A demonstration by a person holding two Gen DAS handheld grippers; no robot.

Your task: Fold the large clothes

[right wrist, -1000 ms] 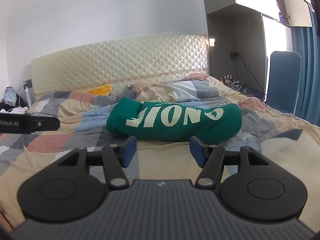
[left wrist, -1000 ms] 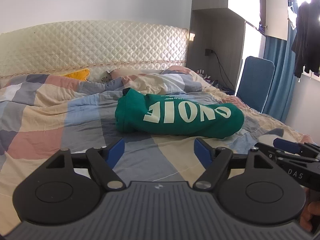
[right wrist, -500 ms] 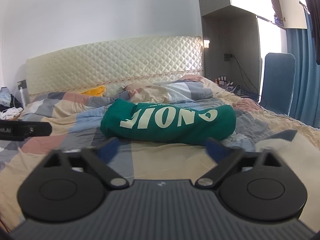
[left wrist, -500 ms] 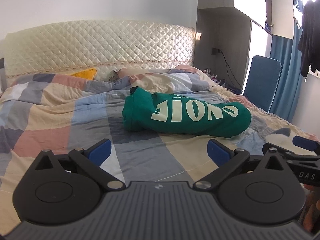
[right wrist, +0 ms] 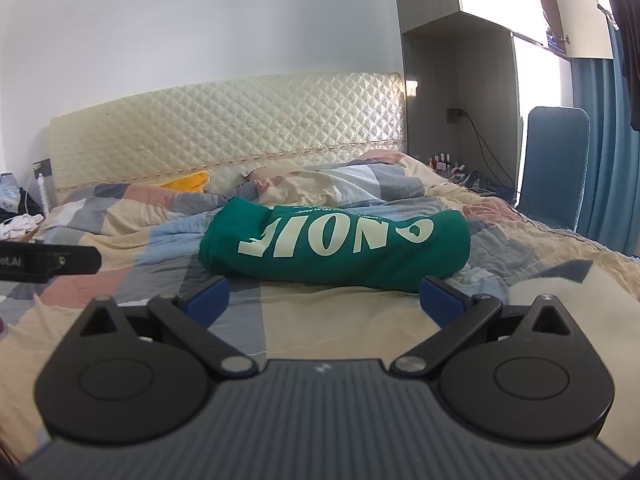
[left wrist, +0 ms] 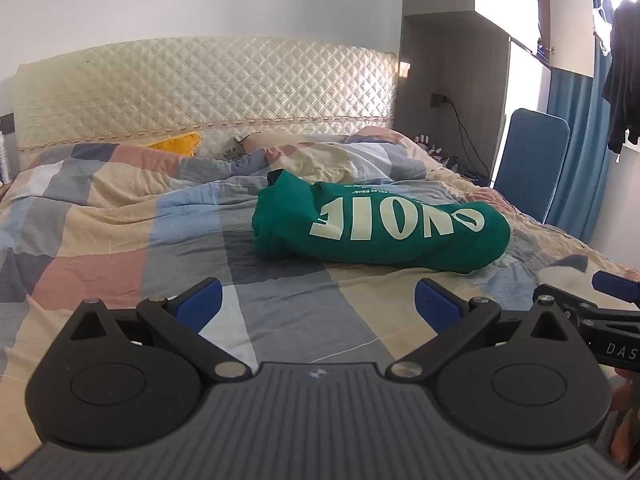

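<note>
Bedroom scene: a wide bed (left wrist: 120, 240) fills the view, covered by a rumpled quilt (left wrist: 280, 312) in checks of blue, pink, cream and grey. A padded cream headboard (left wrist: 208, 92) stands at the far end against a pale wall. A yellow cloth (left wrist: 176, 145) lies on the far side of the bed, just below the headboard. A blue chair (left wrist: 528, 160) and blue curtains (left wrist: 576, 152) stand to the right, with dark clothes (left wrist: 626, 72) hanging near the window.

A green shirt (left wrist: 380, 228) with large pale letters lies folded into a thick bundle on the quilt, in the middle of the bed and a little to the right. The letters read upside down from the near side.

The left tool (left wrist: 318, 306) hovers over the near part of the bed, its blue-tipped fingers spread wide with only quilt between them, well apart from the shirt. The right tool (right wrist: 324, 298) is also spread wide and holds nothing; the shirt lies just beyond its fingertips. Part of the left tool shows at the left edge of the right view.
</note>
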